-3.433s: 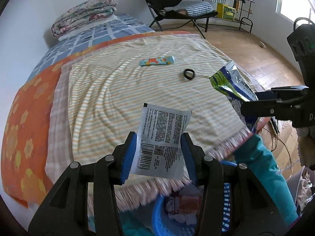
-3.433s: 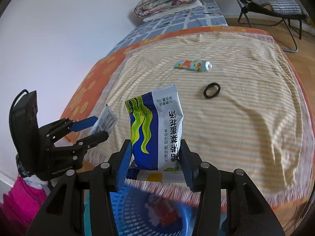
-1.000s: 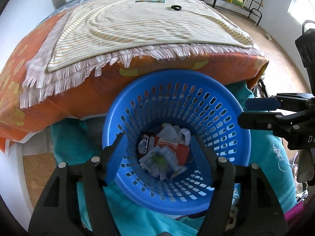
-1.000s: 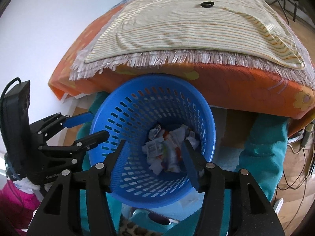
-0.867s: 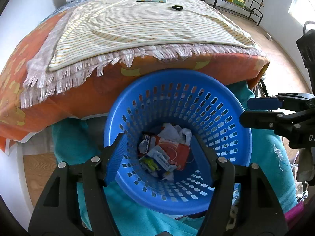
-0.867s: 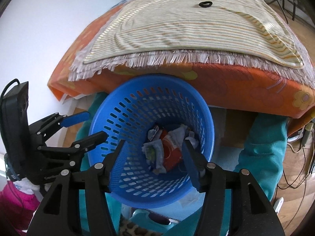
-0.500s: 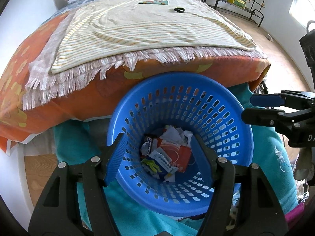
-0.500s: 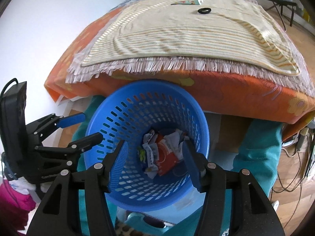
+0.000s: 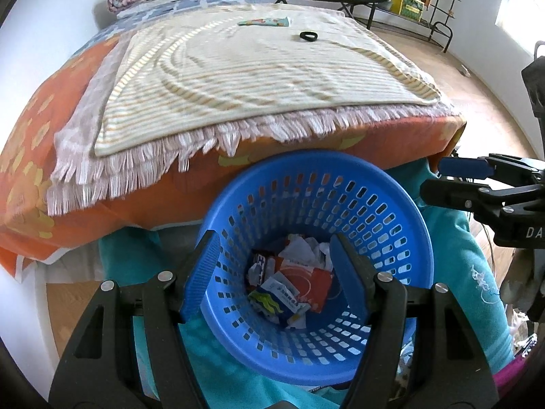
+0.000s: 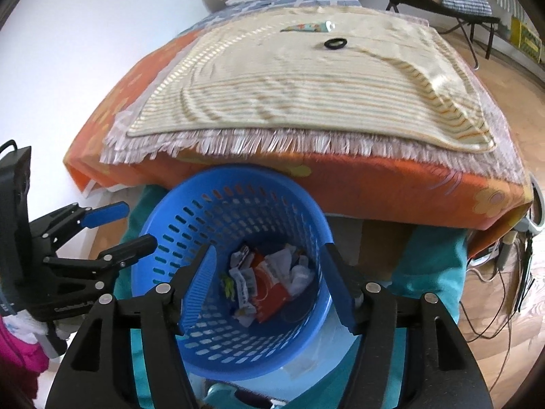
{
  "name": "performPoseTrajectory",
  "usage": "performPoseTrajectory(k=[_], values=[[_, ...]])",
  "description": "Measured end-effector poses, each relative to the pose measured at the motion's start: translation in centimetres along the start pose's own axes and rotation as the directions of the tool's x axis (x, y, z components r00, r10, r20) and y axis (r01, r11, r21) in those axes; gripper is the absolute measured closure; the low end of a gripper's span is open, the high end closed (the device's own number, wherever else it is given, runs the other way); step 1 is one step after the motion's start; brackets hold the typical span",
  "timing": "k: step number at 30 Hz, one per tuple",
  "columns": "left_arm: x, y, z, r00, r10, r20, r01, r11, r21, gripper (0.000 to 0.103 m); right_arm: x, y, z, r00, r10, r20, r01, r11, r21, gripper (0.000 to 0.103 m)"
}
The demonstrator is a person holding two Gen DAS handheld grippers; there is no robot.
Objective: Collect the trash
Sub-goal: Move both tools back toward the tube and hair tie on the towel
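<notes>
The bed (image 9: 238, 78) fills the far half of both views, ahead of and above the two tongs, with a striped fringed blanket spread over its orange cover. Below it and directly under the tongs stands the blue basket (image 9: 402, 204), its rim just in front of the bed's edge.

The left tongs (image 9: 274, 266) and the right tongs (image 10: 269, 272) both stand spread wide with nothing between their pads. A few seconds ago each was pinching a wrapper over the bed's edge: the left a white printed packet, the right a blue and green snack bag. Both wrappers now lie in the trash pile (image 9: 289, 283) at the basket's bottom, framed between the fingers of each tongs in its own view; the blue and green bag is visible near the front of the heap. In the last second the tongs have also lifted somewhat, so more of the bed shows. That round of collecting looks done, and both tongs are free for another.

What remains on the blanket lies well beyond the tongs, near the far end: a small patterned tube (image 10: 308, 27) and, just nearer, a black hair tie (image 10: 335, 43). Whether either counts as trash is a judgement; the tube seems the likelier candidate.
</notes>
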State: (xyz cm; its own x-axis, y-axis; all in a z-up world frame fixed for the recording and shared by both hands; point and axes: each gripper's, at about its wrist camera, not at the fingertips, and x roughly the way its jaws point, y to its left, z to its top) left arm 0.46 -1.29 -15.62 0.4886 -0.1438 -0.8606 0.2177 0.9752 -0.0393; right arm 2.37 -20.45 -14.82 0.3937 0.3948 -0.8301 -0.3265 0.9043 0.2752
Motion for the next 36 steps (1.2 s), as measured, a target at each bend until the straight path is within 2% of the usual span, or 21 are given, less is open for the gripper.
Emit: performPoseTrajectory(k=[11, 21, 28, 32, 36], values=[[-0.6, 0.4, 2.8, 0.999, 0.000, 0.046, -0.002, 0.999, 0.038, 0.034, -1.6, 0.3, 2.0, 0.996, -0.068, 0.052, 0.068, 0.998, -0.008, 0.040], [-0.6, 1.0, 7.6, 0.996, -0.005, 0.089, -0.003, 0.996, 0.091, 0.034, -2.2, -0.6, 4.3, 0.990, -0.121, 0.070, 0.120, 0.993, 0.014, 0.040], [0.9, 1.7, 13.1, 0.994, -0.025, 0.110, 0.009, 0.989, 0.146, 0.034, -1.8, -2.1, 5.8, 0.992, -0.101, 0.072, 0.099, 0.995, 0.032, 0.040], [2.5, 2.1, 17.0, 0.991, -0.030, 0.129, 0.008, 0.986, 0.167, 0.034, -1.6, -3.2, 7.3, 0.995, -0.059, 0.086, 0.056, 0.998, 0.037, 0.040], [4.5, 2.1, 21.1, 0.989, -0.055, 0.134, 0.027, 0.979, 0.202, 0.034, -1.0, -3.7, 8.8, 0.994, -0.054, 0.098, 0.052, 0.998, 0.027, 0.040]])
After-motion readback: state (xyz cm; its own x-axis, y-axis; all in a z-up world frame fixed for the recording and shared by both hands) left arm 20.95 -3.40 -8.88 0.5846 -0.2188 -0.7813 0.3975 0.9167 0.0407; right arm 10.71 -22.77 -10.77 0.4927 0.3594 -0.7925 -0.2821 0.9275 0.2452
